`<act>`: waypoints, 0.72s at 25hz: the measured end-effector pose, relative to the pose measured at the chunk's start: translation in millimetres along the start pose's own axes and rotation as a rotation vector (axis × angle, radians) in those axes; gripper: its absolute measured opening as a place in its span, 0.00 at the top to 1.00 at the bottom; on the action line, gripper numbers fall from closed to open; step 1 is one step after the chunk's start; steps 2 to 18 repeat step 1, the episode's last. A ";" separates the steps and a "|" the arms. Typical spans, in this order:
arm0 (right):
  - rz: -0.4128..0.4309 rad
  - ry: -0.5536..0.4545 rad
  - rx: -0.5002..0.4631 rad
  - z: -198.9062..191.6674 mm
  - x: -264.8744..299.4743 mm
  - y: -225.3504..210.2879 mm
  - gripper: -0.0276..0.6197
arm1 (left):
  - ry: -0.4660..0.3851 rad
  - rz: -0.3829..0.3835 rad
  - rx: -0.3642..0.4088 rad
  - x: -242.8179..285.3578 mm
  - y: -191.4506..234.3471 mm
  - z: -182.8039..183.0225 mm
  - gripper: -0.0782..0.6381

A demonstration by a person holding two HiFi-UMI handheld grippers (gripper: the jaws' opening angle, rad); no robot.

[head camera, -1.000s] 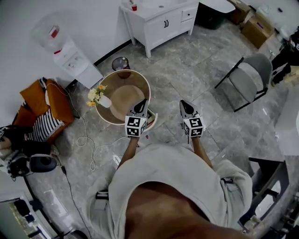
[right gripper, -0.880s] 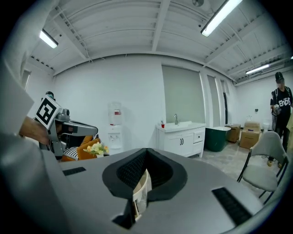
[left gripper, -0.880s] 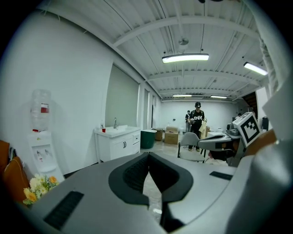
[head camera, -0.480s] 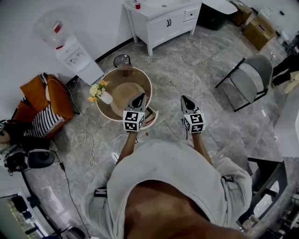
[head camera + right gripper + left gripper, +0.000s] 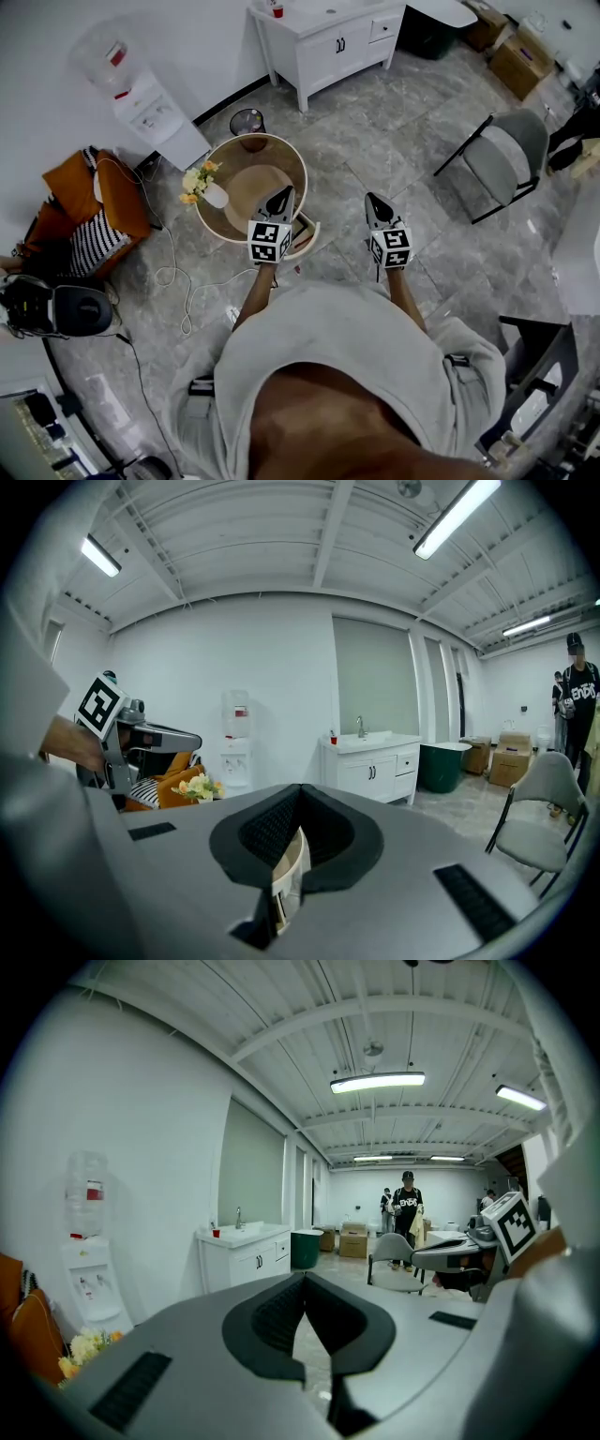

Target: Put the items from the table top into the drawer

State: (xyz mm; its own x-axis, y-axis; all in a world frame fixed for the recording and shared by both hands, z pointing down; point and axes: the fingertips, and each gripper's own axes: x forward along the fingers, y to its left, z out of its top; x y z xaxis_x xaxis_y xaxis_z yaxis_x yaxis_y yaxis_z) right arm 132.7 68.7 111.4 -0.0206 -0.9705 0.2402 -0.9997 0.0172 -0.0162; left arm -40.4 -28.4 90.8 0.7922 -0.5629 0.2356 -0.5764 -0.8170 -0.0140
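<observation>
Holding the left gripper [image 5: 283,194] and right gripper [image 5: 373,201] nearly where they were hanging a second ago, both shut and empty, by the open drawer [image 5: 305,236] at the table's [image 5: 298,169] 5 o'clock edge, only a flower vase [image 5: 204,187] showing at 9 o'clock on top; likely pausing, drawer contents hidden.

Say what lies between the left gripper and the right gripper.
Only bare grey marble-look floor tiles separate the left gripper and the right gripper, as the head view shows.
</observation>
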 end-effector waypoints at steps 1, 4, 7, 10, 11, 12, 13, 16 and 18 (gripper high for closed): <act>-0.001 0.002 0.001 -0.7 -1.3 -0.6 0.92 | 0.001 -0.002 0.000 -0.4 -1.1 0.3 0.87; -0.001 0.002 0.001 -0.7 -1.3 -0.6 0.92 | 0.001 -0.002 0.000 -0.4 -1.1 0.3 0.87; -0.001 0.002 0.001 -0.7 -1.3 -0.6 0.92 | 0.001 -0.002 0.000 -0.4 -1.1 0.3 0.87; -0.001 0.002 0.001 -0.7 -1.3 -0.6 0.92 | 0.001 -0.002 0.000 -0.4 -1.1 0.3 0.87; -0.001 0.002 0.001 -0.7 -1.3 -0.6 0.92 | 0.001 -0.002 0.000 -0.4 -1.1 0.3 0.87; -0.001 0.002 0.001 -0.7 -1.3 -0.6 0.92 | 0.001 -0.002 0.000 -0.4 -1.1 0.3 0.87; -0.001 0.002 0.001 -0.7 -1.3 -0.6 0.92 | 0.001 -0.002 0.000 -0.4 -1.1 0.3 0.87; -0.001 0.002 0.001 -0.7 -1.3 -0.6 0.92 | 0.001 -0.002 0.000 -0.4 -1.1 0.3 0.87; -0.001 0.002 0.001 -0.7 -1.3 -0.6 0.92 | 0.001 -0.002 0.000 -0.4 -1.1 0.3 0.87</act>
